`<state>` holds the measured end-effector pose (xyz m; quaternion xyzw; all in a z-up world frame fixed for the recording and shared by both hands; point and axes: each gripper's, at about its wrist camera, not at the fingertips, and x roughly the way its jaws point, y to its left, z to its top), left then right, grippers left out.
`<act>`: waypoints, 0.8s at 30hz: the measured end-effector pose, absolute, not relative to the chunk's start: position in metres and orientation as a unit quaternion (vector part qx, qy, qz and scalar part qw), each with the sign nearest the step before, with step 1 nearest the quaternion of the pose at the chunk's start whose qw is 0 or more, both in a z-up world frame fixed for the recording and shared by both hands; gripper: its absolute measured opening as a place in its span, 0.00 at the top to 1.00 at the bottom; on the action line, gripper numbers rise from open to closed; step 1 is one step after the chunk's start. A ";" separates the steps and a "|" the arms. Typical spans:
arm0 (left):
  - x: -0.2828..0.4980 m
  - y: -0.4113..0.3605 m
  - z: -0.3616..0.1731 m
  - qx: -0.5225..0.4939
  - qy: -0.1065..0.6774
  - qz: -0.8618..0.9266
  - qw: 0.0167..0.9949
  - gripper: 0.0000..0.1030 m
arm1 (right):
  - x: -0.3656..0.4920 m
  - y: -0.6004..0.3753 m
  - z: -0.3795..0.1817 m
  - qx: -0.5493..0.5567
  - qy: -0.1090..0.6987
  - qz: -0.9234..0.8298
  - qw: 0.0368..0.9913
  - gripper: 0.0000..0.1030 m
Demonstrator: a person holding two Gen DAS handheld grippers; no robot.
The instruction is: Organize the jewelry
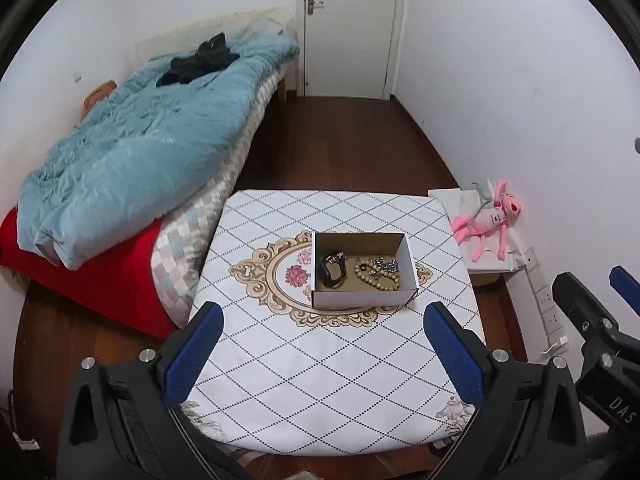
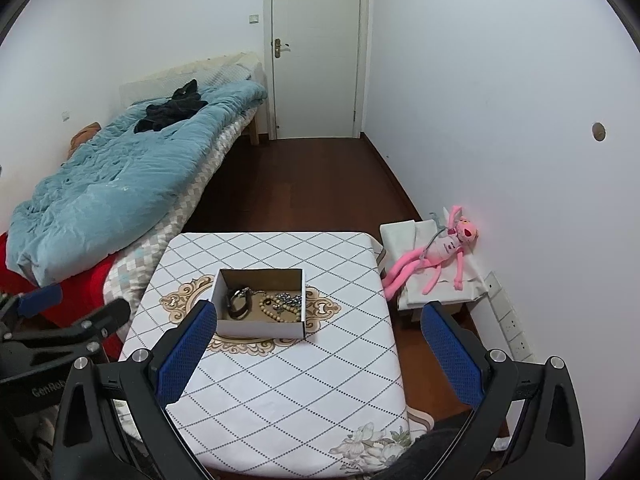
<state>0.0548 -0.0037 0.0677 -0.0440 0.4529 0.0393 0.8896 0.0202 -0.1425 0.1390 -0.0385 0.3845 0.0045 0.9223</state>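
Left gripper (image 1: 322, 316) jaws wide, empty | right gripper (image 2: 318, 314) same | jewelry (image 1: 362, 270) in box (image 1: 362, 298)

Patterned table (image 1: 320, 380), open cardboard box (image 1: 362, 294) on it

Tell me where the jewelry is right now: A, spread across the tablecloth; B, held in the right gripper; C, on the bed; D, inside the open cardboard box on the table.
D: the bead bracelet, the dark band and the silvery chain pieces all lie inside the open cardboard box, and both grippers are open and hold nothing.
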 end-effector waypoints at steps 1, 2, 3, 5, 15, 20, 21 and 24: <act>0.059 -0.004 0.065 -0.042 0.457 0.043 0.887 0.01 | 0.025 -0.143 0.136 -0.037 0.387 0.004 0.921 0.00; 0.062 -0.005 0.062 -0.042 0.459 0.045 0.886 0.01 | 0.029 -0.144 0.135 -0.036 0.390 0.003 0.920 0.00; 0.064 -0.005 0.060 -0.042 0.461 0.047 0.885 0.01 | 0.034 -0.144 0.132 -0.037 0.392 0.001 0.919 0.00; 0.073 -0.006 0.053 -0.041 0.469 0.050 0.881 0.01 | 0.046 -0.143 0.125 -0.042 0.397 -0.003 0.917 0.00; 0.115 -0.002 0.032 -0.037 0.506 0.059 0.860 0.01 | 0.106 -0.141 0.084 -0.040 0.450 0.004 0.892 0.00; 0.130 0.000 0.028 -0.028 0.515 0.062 0.855 0.01 | 0.127 -0.137 0.071 -0.050 0.469 0.005 0.881 0.00; 0.133 0.000 0.027 -0.028 0.517 0.063 0.853 0.01 | 0.132 -0.136 0.068 -0.051 0.475 0.006 0.879 0.00; 0.140 0.002 0.022 -0.031 0.525 0.063 0.848 0.01 | 0.139 -0.134 0.061 -0.055 0.485 0.005 0.873 0.00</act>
